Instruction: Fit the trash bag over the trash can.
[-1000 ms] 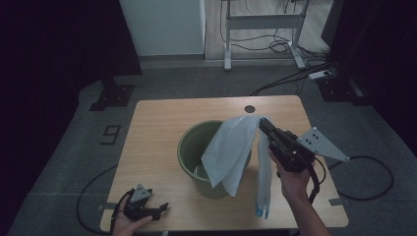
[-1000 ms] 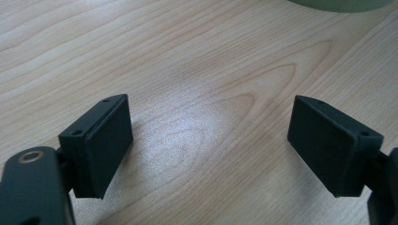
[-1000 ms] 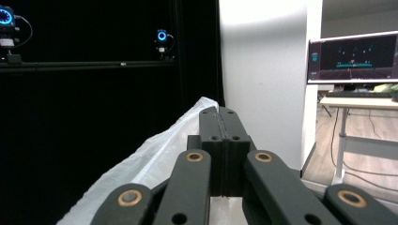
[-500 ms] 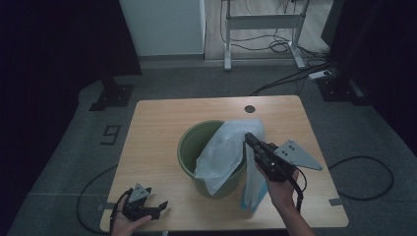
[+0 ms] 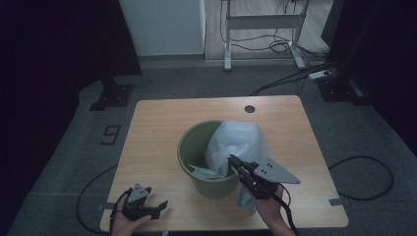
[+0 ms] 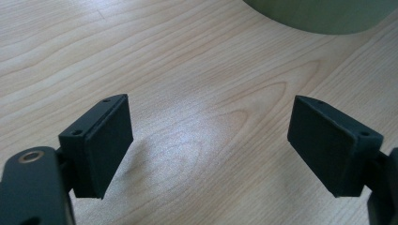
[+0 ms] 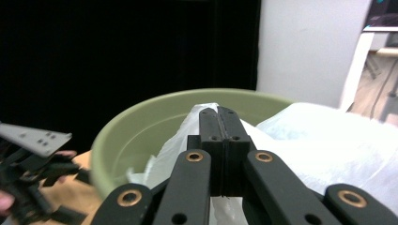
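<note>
Bag (image 5: 236, 145) pinched in right claw (image 5: 232, 160), draped into bucket (image 5: 189, 147).

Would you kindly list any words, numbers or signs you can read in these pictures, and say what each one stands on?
"9": a dark digit, as it reads in the high view, marked on the grey floor left of the table.
No readable text shows on the green bucket, the white plastic bag or the tongs.
</note>
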Motion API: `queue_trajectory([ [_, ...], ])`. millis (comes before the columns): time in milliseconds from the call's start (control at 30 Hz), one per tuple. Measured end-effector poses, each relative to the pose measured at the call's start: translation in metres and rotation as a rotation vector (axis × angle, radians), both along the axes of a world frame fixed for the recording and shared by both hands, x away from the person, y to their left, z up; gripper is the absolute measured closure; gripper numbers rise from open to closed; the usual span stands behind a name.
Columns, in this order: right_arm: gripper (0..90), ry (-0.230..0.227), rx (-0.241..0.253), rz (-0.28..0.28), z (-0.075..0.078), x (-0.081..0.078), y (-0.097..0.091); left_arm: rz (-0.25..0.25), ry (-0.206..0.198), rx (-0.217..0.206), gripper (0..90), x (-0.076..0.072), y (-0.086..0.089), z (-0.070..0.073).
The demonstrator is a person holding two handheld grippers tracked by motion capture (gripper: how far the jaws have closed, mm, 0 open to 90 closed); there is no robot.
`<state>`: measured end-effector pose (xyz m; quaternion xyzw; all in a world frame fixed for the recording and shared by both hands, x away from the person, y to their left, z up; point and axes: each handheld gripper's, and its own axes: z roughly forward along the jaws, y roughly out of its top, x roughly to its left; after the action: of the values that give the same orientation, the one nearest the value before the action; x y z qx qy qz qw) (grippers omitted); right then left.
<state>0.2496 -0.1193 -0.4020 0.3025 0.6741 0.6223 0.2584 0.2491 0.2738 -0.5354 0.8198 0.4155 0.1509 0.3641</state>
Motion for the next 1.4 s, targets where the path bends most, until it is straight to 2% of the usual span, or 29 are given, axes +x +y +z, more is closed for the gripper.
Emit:
queue_trajectory([
  [100, 88.6, 0.031, 0.002, 0.030, -0.006, -0.004, 0.004, 0.001, 0.002, 0.000, 14.2, 0.000, 0.000, -0.001],
  [167, 86.4, 0.034, -0.008, 0.030, -0.009, -0.007, 0.006, 0.000, 0.003, 0.001, 14.2, 0.000, 0.000, -0.001],
  [267, 75.3, 0.064, 0.026, 0.042, -0.011, -0.007, 0.000, 0.000, 0.005, 0.003, 14.2, 0.000, 0.000, -0.002],
  [333, 66.3, 0.068, 0.052, 0.038, -0.008, -0.013, -0.007, 0.000, 0.006, 0.005, 14.2, 0.000, 0.001, -0.002],
  [400, 54.6, 0.043, 0.053, 0.008, -0.005, -0.023, -0.016, 0.003, 0.005, 0.003, 14.2, 0.000, 0.002, -0.002],
  [467, 46.3, 0.015, 0.029, -0.040, -0.004, -0.033, -0.025, 0.005, 0.008, 0.003, 14.3, 0.001, 0.002, -0.003],
  [567, 38.9, -0.007, 0.009, -0.102, -0.007, -0.042, -0.036, 0.000, 0.012, 0.009, 14.3, 0.001, -0.001, -0.004],
  [667, 33.7, 0.005, 0.012, -0.145, -0.015, -0.049, -0.048, -0.007, 0.013, 0.014, 14.3, 0.001, -0.004, -0.004],
  [733, 31.1, 0.016, 0.008, -0.177, -0.024, -0.051, -0.054, -0.008, 0.015, 0.014, 14.3, 0.001, -0.004, -0.005],
  [900, 26.7, 0.080, 0.018, -0.215, -0.049, -0.050, -0.067, -0.007, 0.022, 0.018, 14.2, 0.002, -0.004, -0.007],
  [1133, 19.8, 0.151, -0.022, -0.259, -0.074, -0.042, -0.067, -0.006, 0.022, 0.023, 14.3, 0.002, -0.003, -0.007],
  [1267, 20.4, 0.181, -0.049, -0.279, -0.088, -0.040, -0.064, 0.001, 0.020, 0.017, 14.3, 0.001, -0.001, -0.006],
  [1400, 27.9, 0.209, -0.057, -0.328, -0.105, -0.034, -0.070, 0.007, 0.011, 0.016, 14.2, 0.001, 0.001, -0.005],
])
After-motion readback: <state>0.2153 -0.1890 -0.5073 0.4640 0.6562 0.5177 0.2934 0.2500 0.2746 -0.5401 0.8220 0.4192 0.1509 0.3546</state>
